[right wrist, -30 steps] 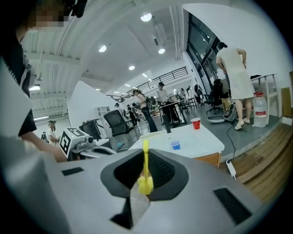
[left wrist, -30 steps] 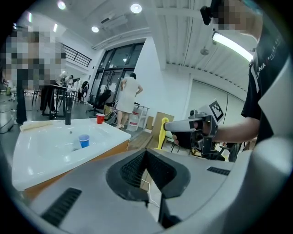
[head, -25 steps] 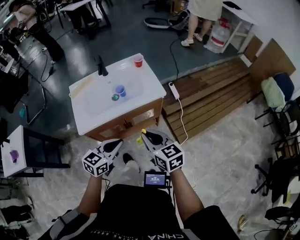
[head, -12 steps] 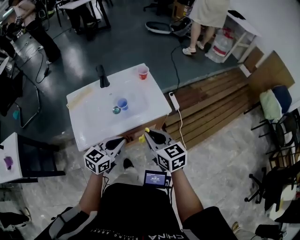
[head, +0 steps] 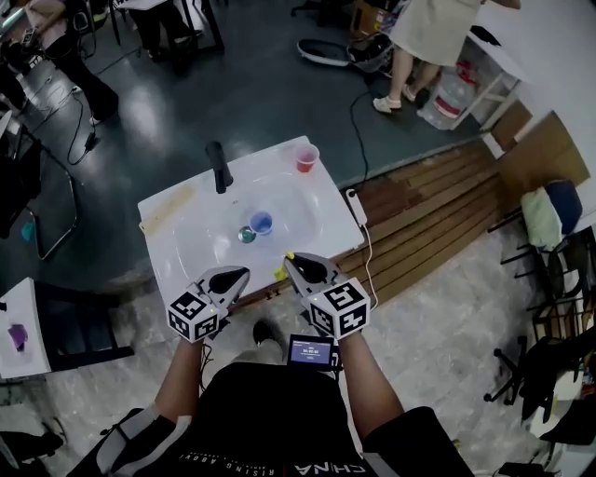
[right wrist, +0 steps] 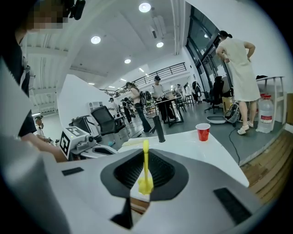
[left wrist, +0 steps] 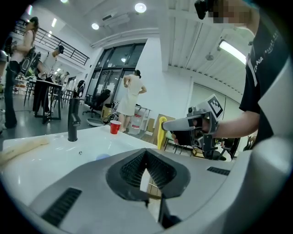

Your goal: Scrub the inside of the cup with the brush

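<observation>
we grasp the yellow brush (right wrist: pixel 145 180) in our right claw (head: pixel 290 259), our left claw (head: pixel 244 273) is clenched empty, and the blue cup (head: pixel 262 222) sits untouched in the basin of the desk (head: pixel 182 256) just above frame centre, so we judge all the scrubbing is left to do.

Floor (head: pixel 261 84): dark glossy grey, pale tiles (head: pixel 447 317) nearer
Decking (head: pixel 438 200): wooden slats, right
Ceiling (right wrist: pixel 114 41): white, round recessed lights (right wrist: pixel 144 7)
Windows (left wrist: pixel 107 77): tall, dark-framed
Chairs (head: pixel 559 359): black, right edge
</observation>
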Motion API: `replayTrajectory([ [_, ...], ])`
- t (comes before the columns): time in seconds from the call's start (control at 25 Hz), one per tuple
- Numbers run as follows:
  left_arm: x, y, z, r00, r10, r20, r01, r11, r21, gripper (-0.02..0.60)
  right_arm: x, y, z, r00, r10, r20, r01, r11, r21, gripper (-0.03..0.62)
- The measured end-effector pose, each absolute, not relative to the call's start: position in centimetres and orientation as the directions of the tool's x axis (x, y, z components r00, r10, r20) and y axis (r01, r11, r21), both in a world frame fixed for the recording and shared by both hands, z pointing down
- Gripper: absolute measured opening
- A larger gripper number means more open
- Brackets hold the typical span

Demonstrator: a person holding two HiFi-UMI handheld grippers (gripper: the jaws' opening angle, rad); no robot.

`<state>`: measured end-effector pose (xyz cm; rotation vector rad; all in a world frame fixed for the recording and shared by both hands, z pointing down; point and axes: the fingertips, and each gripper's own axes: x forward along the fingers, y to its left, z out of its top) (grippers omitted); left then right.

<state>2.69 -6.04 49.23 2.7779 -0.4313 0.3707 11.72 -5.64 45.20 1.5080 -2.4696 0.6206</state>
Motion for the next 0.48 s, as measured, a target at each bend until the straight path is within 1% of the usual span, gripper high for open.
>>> replayTrajectory([
  [0.24,2.2,-7.6,49.7,0.930,-0.255,0.267,-0.333,-0.890,0.312,0.003,10.7,-7.4,45.8,-0.478,-0.783,0.397,-0.878,0.410,-0.248,0.040],
  [0.48,2.3,-8.5,49.9,0.919,-0.290,0.267,-0.368,-0.873,0.320,0.003,10.3,-9.0,45.7,-0.514,-0.761,0.396,-0.858,0.447,-0.253,0.040],
])
